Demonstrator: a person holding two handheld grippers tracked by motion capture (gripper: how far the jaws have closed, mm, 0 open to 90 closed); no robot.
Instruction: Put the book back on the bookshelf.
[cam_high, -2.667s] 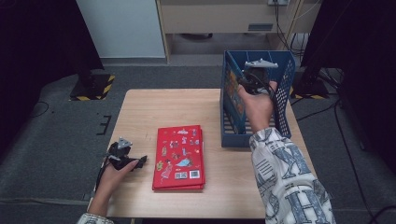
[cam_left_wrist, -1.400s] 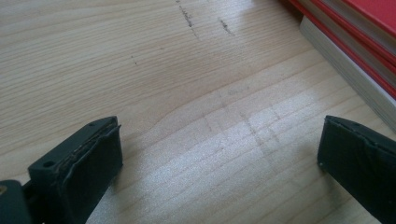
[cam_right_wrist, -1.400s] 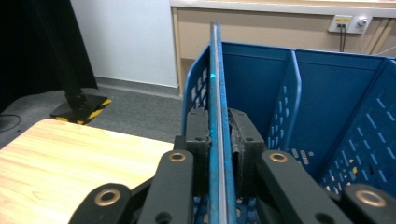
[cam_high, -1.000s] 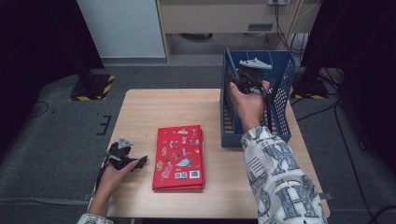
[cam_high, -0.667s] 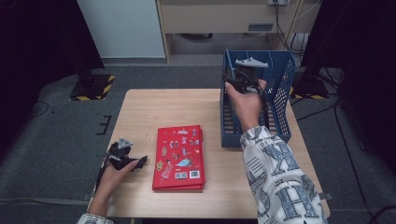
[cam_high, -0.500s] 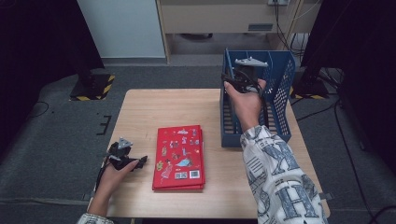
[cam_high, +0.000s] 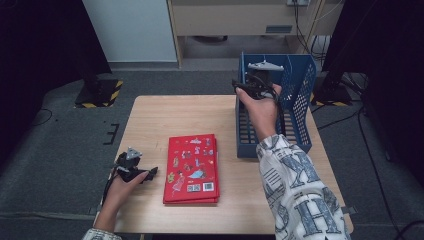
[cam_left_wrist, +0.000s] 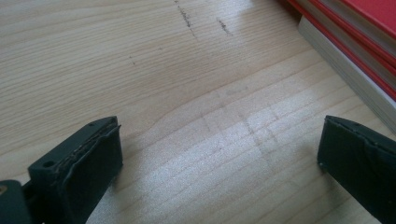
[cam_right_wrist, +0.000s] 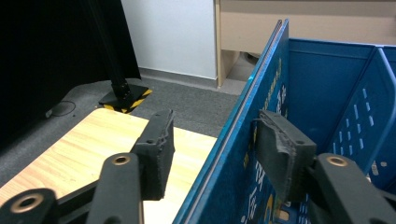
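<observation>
Blue, thin and printed on its cover: book (cam_right_wrist: 233, 154), stands upright on edge inside the blue rack (cam_right_wrist: 336, 93), against the wall nearest the bare tabletop. Lies between the two jaws of the right gripper (cam_right_wrist: 217, 123). In the right gripper view, sits at 12 o'clock from the jaws, with a clear gap to the jaw on the table side and the other jaw close beside its cover, inside the rack. Have just been opening, these jaws, and now stand spread, pinching nothing.

Seen from the high view, holds the right gripper (cam_high: 250, 90) at the rack's (cam_high: 300, 100) upper near corner, at about 2 o'clock on the wooden table (cam_high: 180, 115).

At about 6 o'clock on the table, shows the red books (cam_high: 192, 167), stacked flat. Just at 9 o'clock of the stack, rests the left gripper (cam_high: 145, 172) low over the wood, jaws spread wide around bare tabletop (cam_left_wrist: 219, 154), red books (cam_left_wrist: 355, 51) at 2 o'clock of them.
</observation>
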